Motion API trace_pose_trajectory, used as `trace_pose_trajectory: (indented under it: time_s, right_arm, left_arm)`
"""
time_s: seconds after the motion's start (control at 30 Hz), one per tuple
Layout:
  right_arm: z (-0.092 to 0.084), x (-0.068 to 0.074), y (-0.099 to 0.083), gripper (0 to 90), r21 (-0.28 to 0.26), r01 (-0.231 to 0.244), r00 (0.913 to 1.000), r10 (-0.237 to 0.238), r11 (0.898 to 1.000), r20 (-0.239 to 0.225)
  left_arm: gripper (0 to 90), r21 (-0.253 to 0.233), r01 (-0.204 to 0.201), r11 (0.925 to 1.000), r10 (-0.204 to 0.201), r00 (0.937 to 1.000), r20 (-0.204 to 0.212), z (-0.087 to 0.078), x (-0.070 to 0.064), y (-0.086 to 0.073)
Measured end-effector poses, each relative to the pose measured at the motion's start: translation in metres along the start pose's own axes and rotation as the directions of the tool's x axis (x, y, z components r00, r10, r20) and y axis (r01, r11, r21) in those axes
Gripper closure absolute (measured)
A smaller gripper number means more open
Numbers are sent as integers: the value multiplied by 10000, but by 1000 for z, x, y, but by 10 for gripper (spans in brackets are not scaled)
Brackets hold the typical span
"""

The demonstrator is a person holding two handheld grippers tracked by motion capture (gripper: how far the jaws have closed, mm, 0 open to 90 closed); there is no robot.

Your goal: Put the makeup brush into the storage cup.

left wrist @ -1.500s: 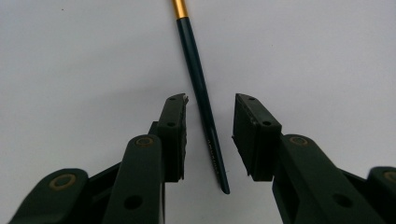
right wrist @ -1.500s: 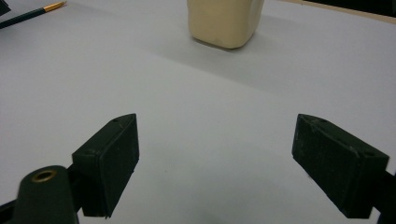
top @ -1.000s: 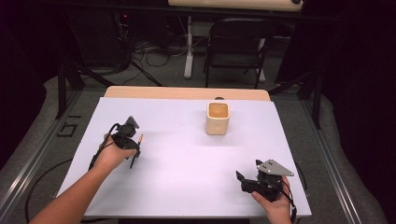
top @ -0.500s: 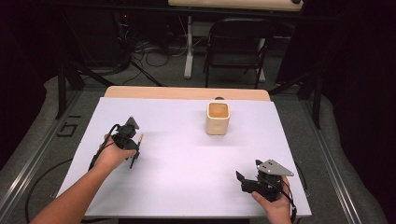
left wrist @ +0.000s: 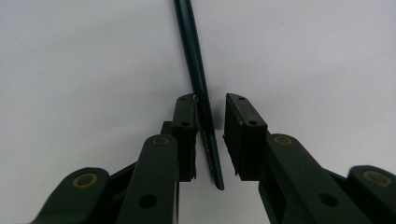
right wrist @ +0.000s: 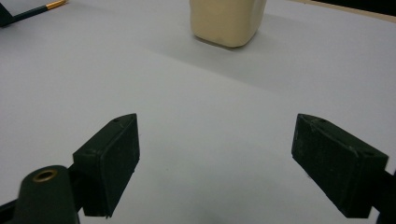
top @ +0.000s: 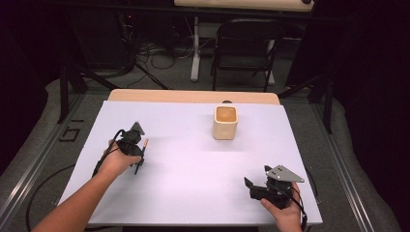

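A dark green pencil [left wrist: 200,79] with a gold end lies on the white table [top: 193,164] at the left, also seen as a pencil [top: 141,155] from above. My left gripper [left wrist: 210,100] points down over it, the pencil between its jaws. The jaws have just been closing. The left pad [left wrist: 186,126] touches the pencil while a gap remains at the right pad [left wrist: 243,130]. My right gripper [right wrist: 215,140] rests near the table's front right as a gripper [top: 252,186], open wide with nothing between its fingers. A cream square cup [top: 225,122] stands upright at the middle back.
From the right gripper view the cup [right wrist: 227,21] stands straight ahead, with the pencil's gold end [right wrist: 55,4] at the far left. A black folding chair [top: 246,46] and cables are on the floor beyond the table's far edge.
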State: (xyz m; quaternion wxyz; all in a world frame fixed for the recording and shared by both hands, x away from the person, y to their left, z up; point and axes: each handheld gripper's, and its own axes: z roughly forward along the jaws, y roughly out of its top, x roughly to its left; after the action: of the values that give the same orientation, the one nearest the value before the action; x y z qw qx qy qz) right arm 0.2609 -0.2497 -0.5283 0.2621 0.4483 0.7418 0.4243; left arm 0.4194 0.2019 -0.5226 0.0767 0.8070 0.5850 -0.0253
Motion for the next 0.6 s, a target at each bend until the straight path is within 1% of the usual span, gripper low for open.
trace_pose_trajectory:
  time_s: [0.17,0.6]
  right_arm:
    - [0,0,0,149,1,11,10000,-11,10000,-17]
    - [0,0,0,150,5,16,10000,-16,10000,-43]
  left_arm:
    - [755,123,-11,9999,11,10000,-34,1,0,0]
    - [790,93,36,10000,-34,9998,-186,2,-1,0]
